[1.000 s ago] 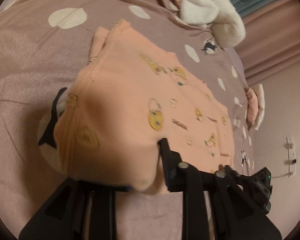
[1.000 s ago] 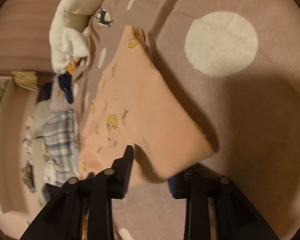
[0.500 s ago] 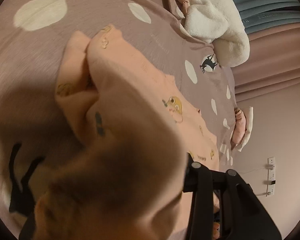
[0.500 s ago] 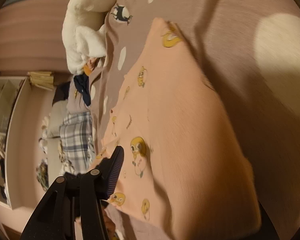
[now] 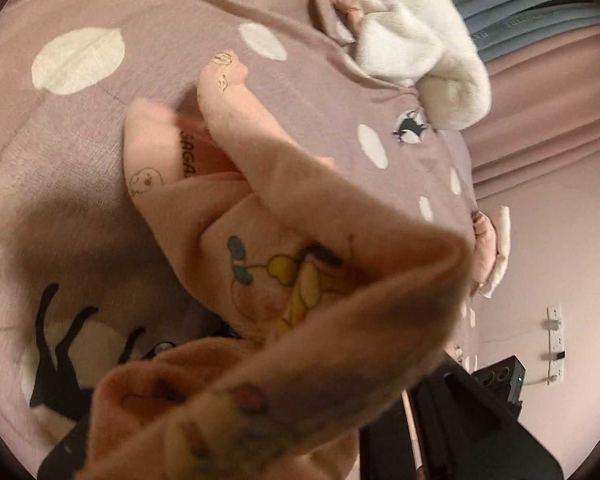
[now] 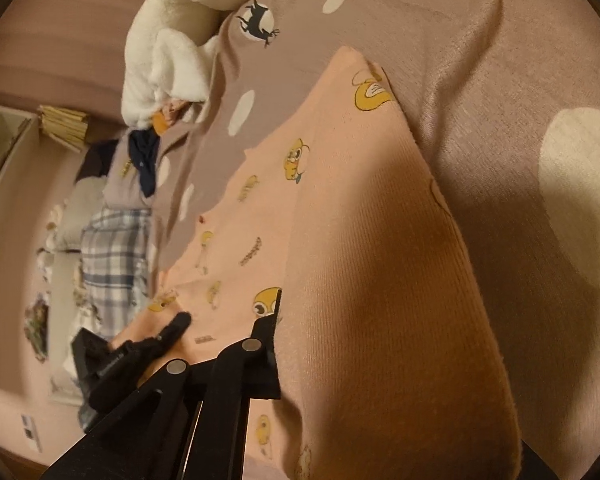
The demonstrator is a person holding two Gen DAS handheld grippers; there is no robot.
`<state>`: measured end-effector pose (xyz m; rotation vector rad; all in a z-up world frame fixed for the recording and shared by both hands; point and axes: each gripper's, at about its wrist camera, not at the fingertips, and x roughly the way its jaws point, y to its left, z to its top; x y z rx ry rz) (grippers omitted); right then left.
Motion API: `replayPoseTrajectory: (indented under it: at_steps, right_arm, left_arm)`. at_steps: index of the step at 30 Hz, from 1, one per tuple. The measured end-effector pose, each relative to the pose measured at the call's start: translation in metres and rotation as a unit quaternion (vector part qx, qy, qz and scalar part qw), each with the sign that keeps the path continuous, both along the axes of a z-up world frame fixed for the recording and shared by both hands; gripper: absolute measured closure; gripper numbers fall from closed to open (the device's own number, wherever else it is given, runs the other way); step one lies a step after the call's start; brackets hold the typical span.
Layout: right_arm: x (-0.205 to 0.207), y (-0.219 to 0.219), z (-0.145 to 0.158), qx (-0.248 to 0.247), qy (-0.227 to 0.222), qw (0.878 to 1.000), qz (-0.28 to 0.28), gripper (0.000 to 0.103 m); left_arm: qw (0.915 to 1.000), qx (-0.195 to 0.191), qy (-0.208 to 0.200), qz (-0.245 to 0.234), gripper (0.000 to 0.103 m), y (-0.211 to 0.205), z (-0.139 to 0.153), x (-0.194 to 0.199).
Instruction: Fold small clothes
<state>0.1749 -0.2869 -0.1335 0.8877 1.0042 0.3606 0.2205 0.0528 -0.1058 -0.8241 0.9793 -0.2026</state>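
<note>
A small peach garment [image 5: 260,208] printed with yellow cartoon ducks lies partly on a mauve bedspread [image 5: 100,128] with white spots. My left gripper [image 5: 300,392] is shut on one edge of it; the lifted cloth drapes over the fingers and hides them. In the right wrist view the same garment [image 6: 340,240] is folded over itself. My right gripper [image 6: 340,368] is shut on its near edge; only the left finger [image 6: 266,344] shows, the other is under the cloth. The left gripper's body [image 6: 132,356] shows at lower left.
A white fluffy blanket [image 5: 420,52] lies at the far end of the bed, with more clothes beside it. A checked cloth [image 6: 112,256] and a shelf sit beyond the bed edge. A wall socket [image 5: 554,332] is at right.
Both grippers have lifted the garment's near edge and carried it forward over the rest of the cloth. The cloth now covers most of both views.
</note>
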Motion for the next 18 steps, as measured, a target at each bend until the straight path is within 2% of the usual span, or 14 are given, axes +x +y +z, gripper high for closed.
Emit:
replayPoseTrajectory:
  at_steps: [2,7,11,14,18]
  right_arm:
    - [-0.004,-0.001,0.004,0.014,-0.003,1.000,-0.001,0.092]
    - [-0.028,-0.005,0.016,0.012,-0.007,1.000,0.002,0.092]
    - [-0.057,-0.004,0.023,-0.002,-0.013,1.000,0.008,0.092]
    - [-0.074,0.001,0.021,-0.027,-0.006,1.000,0.013,0.092]
    - [-0.089,0.009,0.013,-0.086,0.024,0.996,0.013,0.092]
  left_arm:
    - [1.0000,-0.001,0.001,-0.006,0.089,-0.002,0.007,-0.006]
    - [0.9998,-0.010,0.001,-0.018,0.089,-0.004,0.015,-0.024]
    - [0.9994,0.009,0.011,-0.033,0.088,-0.009,0.014,-0.054]
    - [0.9983,0.033,0.021,-0.043,0.088,-0.013,0.009,-0.075]
    - [0.9963,0.053,0.045,-0.051,0.085,-0.014,0.000,-0.098]
